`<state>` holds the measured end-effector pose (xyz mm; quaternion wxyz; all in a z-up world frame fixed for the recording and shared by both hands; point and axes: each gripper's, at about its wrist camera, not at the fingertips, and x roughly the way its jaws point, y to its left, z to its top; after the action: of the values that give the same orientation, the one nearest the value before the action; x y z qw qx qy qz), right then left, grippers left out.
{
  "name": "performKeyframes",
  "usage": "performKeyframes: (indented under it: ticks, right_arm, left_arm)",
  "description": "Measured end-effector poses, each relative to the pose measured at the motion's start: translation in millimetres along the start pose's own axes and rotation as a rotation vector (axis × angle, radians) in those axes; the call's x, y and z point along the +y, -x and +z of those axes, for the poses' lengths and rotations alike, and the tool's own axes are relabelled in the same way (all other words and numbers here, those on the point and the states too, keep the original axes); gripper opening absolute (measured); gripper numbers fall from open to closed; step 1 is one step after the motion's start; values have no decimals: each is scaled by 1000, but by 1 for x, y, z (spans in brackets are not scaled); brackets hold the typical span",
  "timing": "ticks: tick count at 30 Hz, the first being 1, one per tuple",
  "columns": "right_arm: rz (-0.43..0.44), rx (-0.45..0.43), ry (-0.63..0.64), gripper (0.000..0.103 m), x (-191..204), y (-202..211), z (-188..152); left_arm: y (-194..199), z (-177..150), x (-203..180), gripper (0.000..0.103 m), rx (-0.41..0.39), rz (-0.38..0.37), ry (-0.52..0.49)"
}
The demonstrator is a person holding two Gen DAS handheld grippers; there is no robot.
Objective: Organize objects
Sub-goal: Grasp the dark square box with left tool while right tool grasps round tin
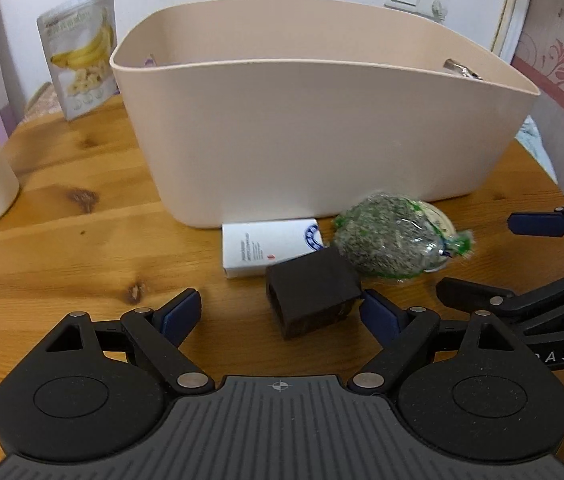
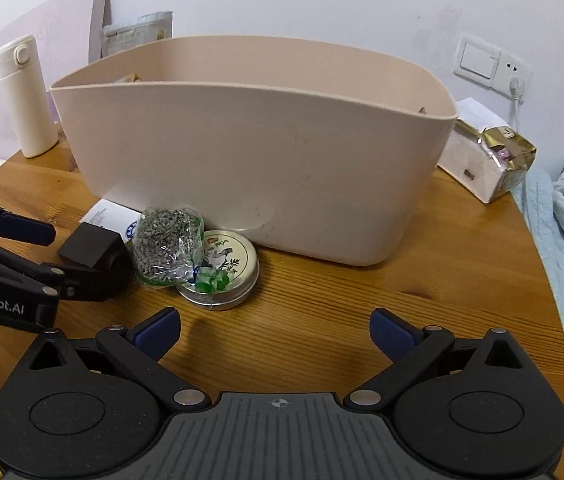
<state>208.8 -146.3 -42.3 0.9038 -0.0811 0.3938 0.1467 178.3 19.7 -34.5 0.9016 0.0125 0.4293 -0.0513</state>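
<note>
A beige bin [image 1: 301, 132] stands mid-table, also in the right wrist view [image 2: 250, 160]. In front of it lie a white box [image 1: 266, 246], a small black box [image 1: 311, 294], a clear bag of dried herbs [image 1: 389, 236] and a round tin [image 2: 226, 270] under the bag [image 2: 168, 248]. My left gripper [image 1: 282, 312] is open around the black box [image 2: 92, 246], its right pad close to the box's corner. My right gripper [image 2: 276, 330] is open and empty over bare wood, right of the tin; it shows in the left wrist view [image 1: 493, 256].
A white bottle [image 2: 28, 98] and a banana-chip pouch [image 1: 80, 50] stand at the back left. A white box with a gold packet [image 2: 489, 156] sits at the back right. The round table's edge [image 2: 541, 272] runs along the right, with cloth beyond.
</note>
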Motion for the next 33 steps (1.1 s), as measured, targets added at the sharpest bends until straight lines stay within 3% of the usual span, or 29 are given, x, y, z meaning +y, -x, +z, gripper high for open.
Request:
performKeyframes:
  ticks: [6, 14, 20, 27, 33]
  right_arm:
    - [20, 1, -4, 98, -1, -13, 3]
    - [57, -19, 23, 95, 6, -22, 7]
    - [79, -33, 37, 81, 13, -22, 11]
    - [90, -44, 43, 52, 17, -16, 12]
    - [81, -39, 30, 51, 19, -9, 7]
  left_arm:
    - [-7, 3, 8, 86, 5, -1, 26]
    - [-7, 5, 14, 75, -11, 4, 32]
    - [-5, 5, 17, 58, -18, 7, 26]
    - [-2, 3, 18, 34, -18, 8, 21]
    - [4, 0, 19, 32, -12, 4, 32]
